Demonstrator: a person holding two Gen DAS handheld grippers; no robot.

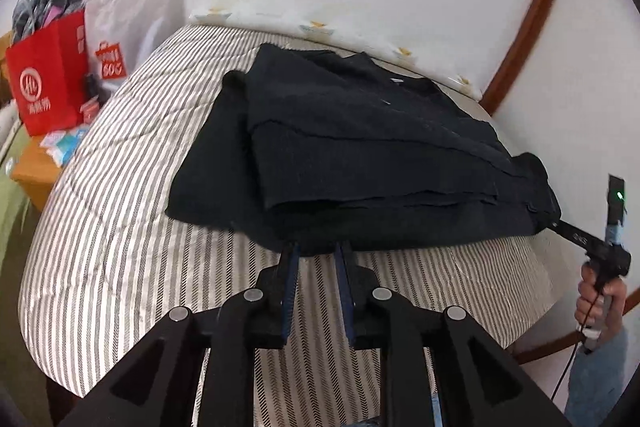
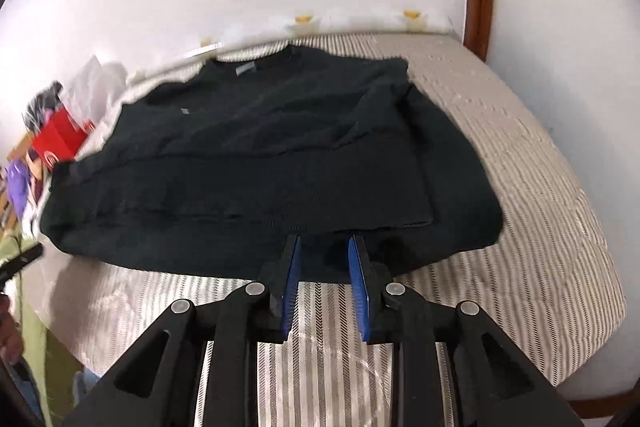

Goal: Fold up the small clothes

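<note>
A black garment (image 1: 340,155) lies partly folded on the striped bed (image 1: 120,219), with one side laid over the middle. My left gripper (image 1: 318,247) is open, its blue-padded fingertips at the garment's near hem. In the right wrist view the same garment (image 2: 260,155) spreads across the bed (image 2: 540,207). My right gripper (image 2: 325,241) is open with its tips at the near hem. The right gripper also shows in the left wrist view (image 1: 560,225), its tip against the garment's right corner.
A red paper bag (image 1: 48,75) and a white bag (image 1: 124,11) stand on a wooden stand left of the bed. A white wall runs behind the bed, with a brown wooden trim (image 1: 524,27) at the right.
</note>
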